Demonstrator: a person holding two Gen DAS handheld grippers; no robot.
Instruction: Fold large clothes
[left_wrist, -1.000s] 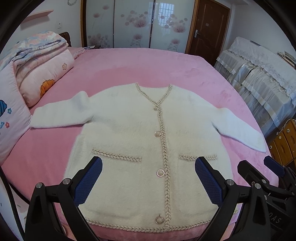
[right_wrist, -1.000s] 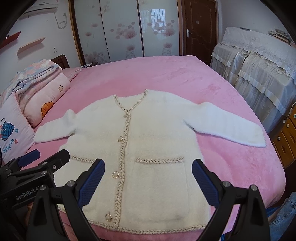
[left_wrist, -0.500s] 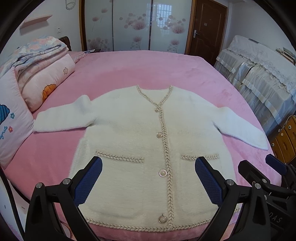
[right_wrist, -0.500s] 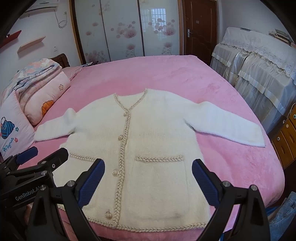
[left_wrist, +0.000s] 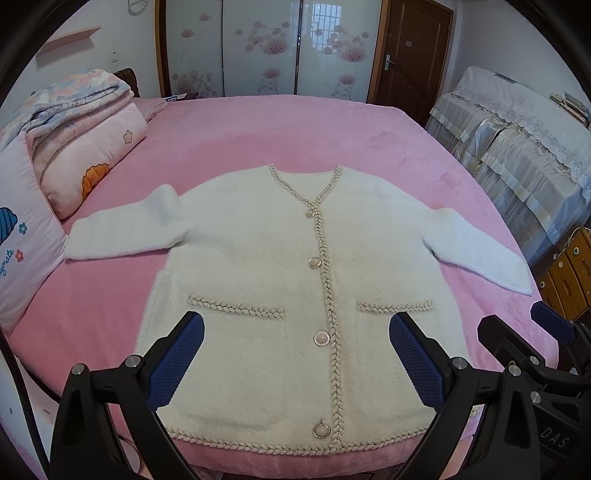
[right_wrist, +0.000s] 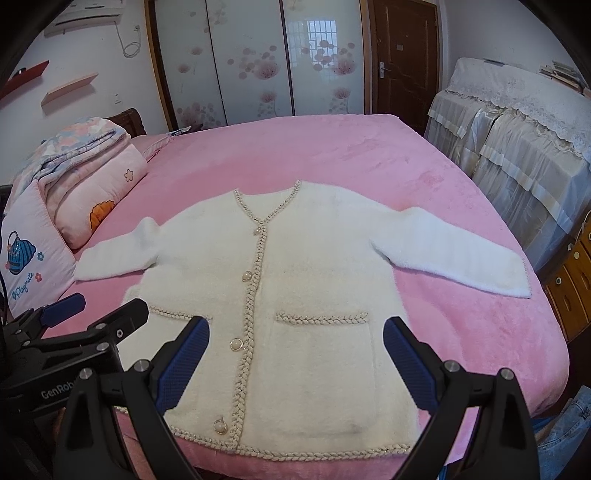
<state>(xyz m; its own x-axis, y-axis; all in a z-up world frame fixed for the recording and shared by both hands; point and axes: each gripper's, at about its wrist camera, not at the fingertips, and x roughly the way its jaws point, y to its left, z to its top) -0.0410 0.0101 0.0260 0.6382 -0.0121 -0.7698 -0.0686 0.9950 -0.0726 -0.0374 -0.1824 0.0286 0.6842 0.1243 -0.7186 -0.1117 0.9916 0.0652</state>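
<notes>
A fluffy cream-white buttoned cardigan with braided beige trim (left_wrist: 258, 280) lay flat, front up, on the pink plush-covered bed (left_wrist: 295, 129), its hem at the near edge and both sleeves spread sideways. The left tool (left_wrist: 295, 354) hung above the hem with its blue-padded fingers (left_wrist: 177, 362) wide apart and holding nothing; the right tool (right_wrist: 295, 354) did likewise. Each camera caught only part of the other tool at its frame edge, with lettering on the housings cut off. The tools' black frames hid the hem corners. On the bed's left, a folded floral quilt (left_wrist: 74, 99) sat atop a pink pillow (left_wrist: 92, 162), partly cropped. A lace-draped piece of furniture (right_wrist: 517, 140) stood on the right, its shape concealed by the cover. A strip of blue denim (right_wrist: 569, 435) showed at the lower right corner, too cropped to identify.
</notes>
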